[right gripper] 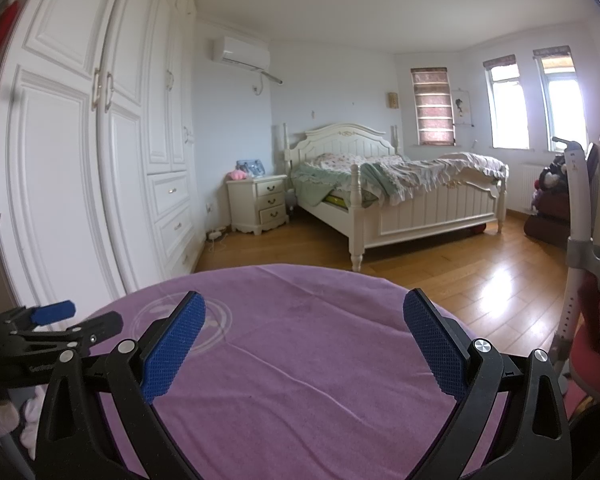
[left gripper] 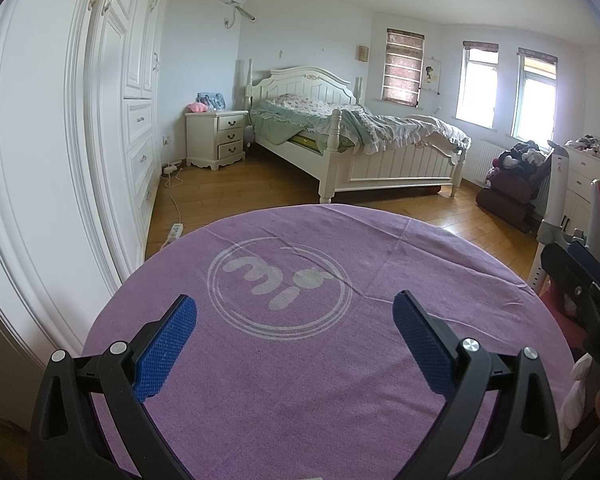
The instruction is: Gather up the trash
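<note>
Left wrist view shows the left gripper [left gripper: 295, 312] at the bottom of the frame, its blue-padded fingers [left gripper: 168, 348] spread wide with nothing between them, hovering over a purple cloth [left gripper: 300, 380] with a pale round logo [left gripper: 278, 286] at centre frame. The right wrist view shows the right gripper [right gripper: 304, 334] likewise spread and empty over the same cloth, with the left gripper visible at the left edge of that frame.

No trash can be made out on the cloth in either view. Something white and crumpled [left gripper: 576, 392] sits at the lower right edge of the left view, and similar white material [right gripper: 30, 412] lies at the lower left of the right view; whether it is trash I cannot tell, and no bin is visible.

The main risk from here is grabbing at the wrong thing: with no clear target, a closing gripper could pinch the loose, creased cloth and drag it across the surface. The two grippers sit close together, so a sideways reach toward the white material could knock one against the other. The white cable [left gripper: 174, 196] trailing across the wooden floor [left gripper: 240, 188] at middle left is a snag hazard if the search moves that way.
</note>
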`<state>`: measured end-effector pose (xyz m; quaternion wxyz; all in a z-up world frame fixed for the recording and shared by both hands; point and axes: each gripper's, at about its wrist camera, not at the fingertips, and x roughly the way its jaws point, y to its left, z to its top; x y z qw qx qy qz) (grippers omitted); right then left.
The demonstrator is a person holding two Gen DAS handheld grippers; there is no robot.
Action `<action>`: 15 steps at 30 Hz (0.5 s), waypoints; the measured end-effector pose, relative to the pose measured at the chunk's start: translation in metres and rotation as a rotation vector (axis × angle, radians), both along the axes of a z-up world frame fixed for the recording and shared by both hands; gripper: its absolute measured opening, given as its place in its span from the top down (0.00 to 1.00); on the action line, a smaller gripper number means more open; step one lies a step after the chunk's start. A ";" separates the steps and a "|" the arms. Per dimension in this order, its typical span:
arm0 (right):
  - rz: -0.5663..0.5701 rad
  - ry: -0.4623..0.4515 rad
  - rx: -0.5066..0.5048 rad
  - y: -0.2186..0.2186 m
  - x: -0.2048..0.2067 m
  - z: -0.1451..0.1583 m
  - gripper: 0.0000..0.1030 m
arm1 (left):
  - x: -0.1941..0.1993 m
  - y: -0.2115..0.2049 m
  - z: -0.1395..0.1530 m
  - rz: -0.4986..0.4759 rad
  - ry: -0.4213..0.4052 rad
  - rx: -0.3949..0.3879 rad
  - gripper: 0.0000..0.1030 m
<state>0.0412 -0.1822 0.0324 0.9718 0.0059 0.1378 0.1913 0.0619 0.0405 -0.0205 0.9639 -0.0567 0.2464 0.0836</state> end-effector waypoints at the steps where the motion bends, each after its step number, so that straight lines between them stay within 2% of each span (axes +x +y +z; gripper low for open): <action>1: 0.000 0.000 0.000 0.000 0.000 0.000 0.05 | 0.000 0.000 0.000 -0.001 -0.003 0.002 0.05; 15: -0.001 0.002 0.001 0.001 0.000 0.000 0.05 | 0.002 0.000 0.001 0.015 0.002 0.001 0.05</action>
